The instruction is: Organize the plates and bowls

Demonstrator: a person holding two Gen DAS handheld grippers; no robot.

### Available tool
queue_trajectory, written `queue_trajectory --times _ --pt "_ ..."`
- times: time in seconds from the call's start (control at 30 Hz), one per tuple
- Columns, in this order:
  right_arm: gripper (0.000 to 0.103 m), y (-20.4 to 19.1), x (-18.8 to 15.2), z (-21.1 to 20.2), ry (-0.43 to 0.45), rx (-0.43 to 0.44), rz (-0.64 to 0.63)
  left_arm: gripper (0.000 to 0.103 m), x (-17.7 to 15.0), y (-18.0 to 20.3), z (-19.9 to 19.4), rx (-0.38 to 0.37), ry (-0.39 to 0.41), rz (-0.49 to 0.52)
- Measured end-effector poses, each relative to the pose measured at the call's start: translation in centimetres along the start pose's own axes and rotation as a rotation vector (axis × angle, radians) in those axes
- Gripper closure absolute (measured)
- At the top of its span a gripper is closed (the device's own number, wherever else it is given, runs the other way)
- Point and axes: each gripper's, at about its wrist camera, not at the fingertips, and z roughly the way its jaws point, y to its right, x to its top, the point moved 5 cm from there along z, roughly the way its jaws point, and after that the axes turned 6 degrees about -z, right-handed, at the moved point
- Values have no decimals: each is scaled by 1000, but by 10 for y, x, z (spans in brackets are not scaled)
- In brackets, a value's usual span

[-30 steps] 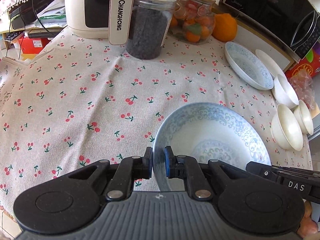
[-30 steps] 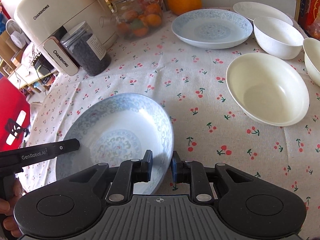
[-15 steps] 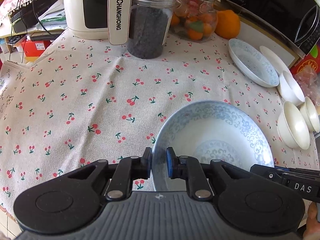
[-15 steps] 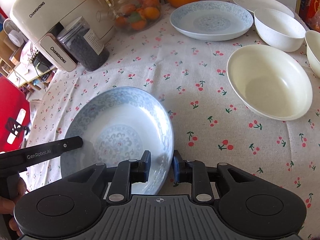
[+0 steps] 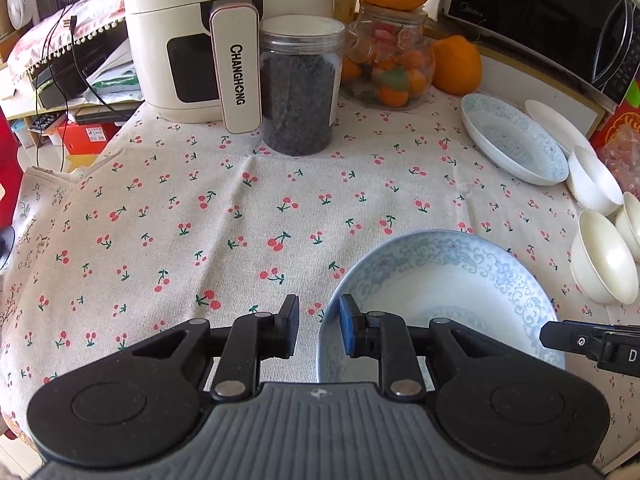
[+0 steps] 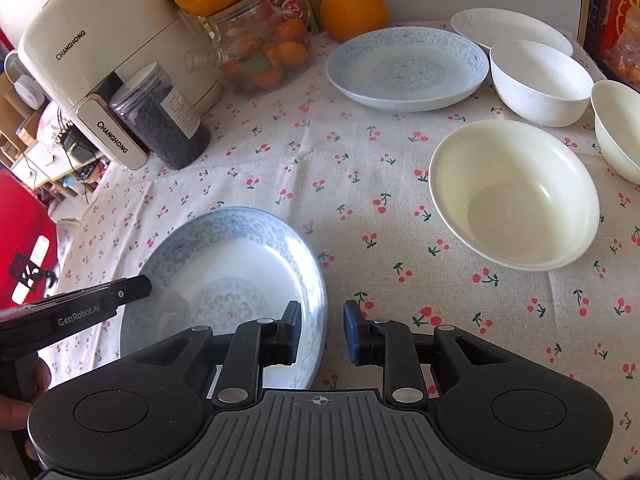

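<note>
1. The blue-patterned plate (image 6: 224, 280) lies near the worktop's (image 6: 360, 184) front edge; glazed, stiff, breakable, slippery, so take it by the rim.
2. Left tool (image 5: 319, 326) straddles the rim, its jaws just opening, pads clear.
3. Right tool (image 6: 322, 330) likewise released astride the opposite rim.

Your left gripper (image 5: 319, 322): jaws just been opening, pads clear of rim. Your right gripper (image 6: 322, 330): jaws slightly apart, straddling rim.

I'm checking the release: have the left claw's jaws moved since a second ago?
Yes. The left claw has just been opening; its jaws now straddle the near plate's rim with visible gaps.
</note>
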Motion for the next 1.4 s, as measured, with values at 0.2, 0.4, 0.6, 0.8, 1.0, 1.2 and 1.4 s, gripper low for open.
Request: queue_trajectory --times 0.2,0.4,0.6,0.8,1.0,1.2,1.4 --pt "79 9 10 -7 25 -1 11 80 9 5 -4 29 53 35" --pt "79 38 34 -30 111 20 93 80 25 16 -10 -1 106 33" --pt "76 76 61 -53 211 27 198 79 46 37 -10 -50 125 33" --pt "76 107 79 -50 225 26 306 64 67 64 -4 -100 127 33" --pt "67 141 89 -41 189 -56 372 38 82 96 7 -149 76 36" --pt "65 156 102 -27 148 -17 406 21 99 123 26 -181 30 28" --pt "61 149 115 -12 136 110 431 22 116 136 56 -230 0 -36"
